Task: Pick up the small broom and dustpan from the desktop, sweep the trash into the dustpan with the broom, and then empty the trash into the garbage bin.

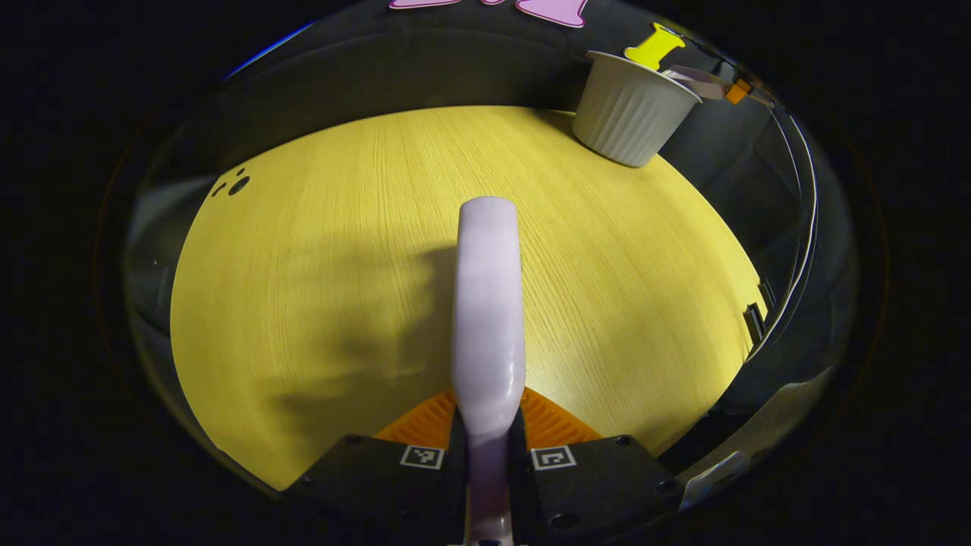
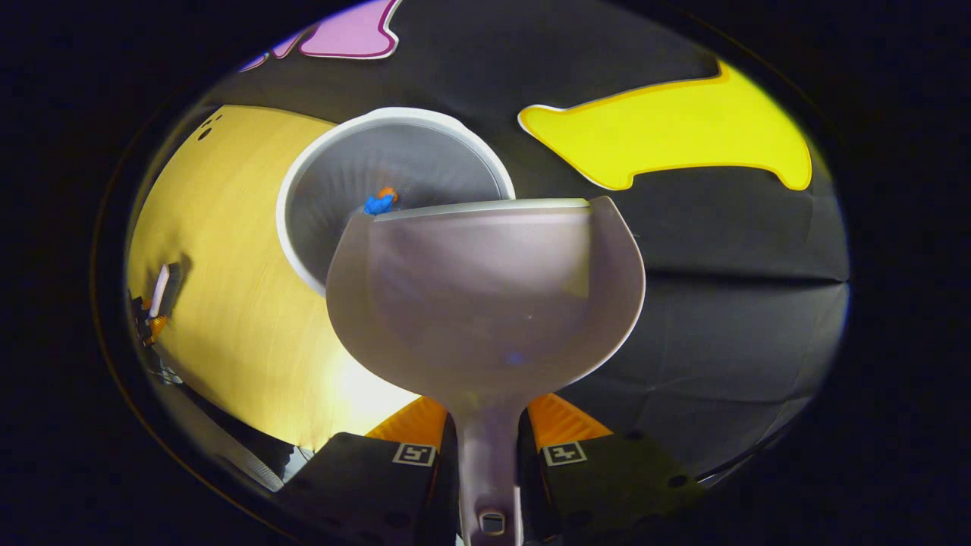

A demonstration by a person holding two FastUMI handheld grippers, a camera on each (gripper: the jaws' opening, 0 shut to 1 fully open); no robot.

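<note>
Left hand-held gripper at 6 o'clock, both fingers clamped on pale lilac broom handle. Handle running up from 6 o'clock toward centre, rounded end just above centre, dark shadow cast on the wood to its left. Yellow wood-grain worktop spread across the middle. White ribbed garbage bin upright at 1 o'clock, on worktop's far edge. Other gripper just beyond bin rim at 1 o'clock, partly hidden, jaw state unclear. Small dark holes in worktop at 10 o'clock. Thin cables curving down right side at 3 o'clock.
</note>
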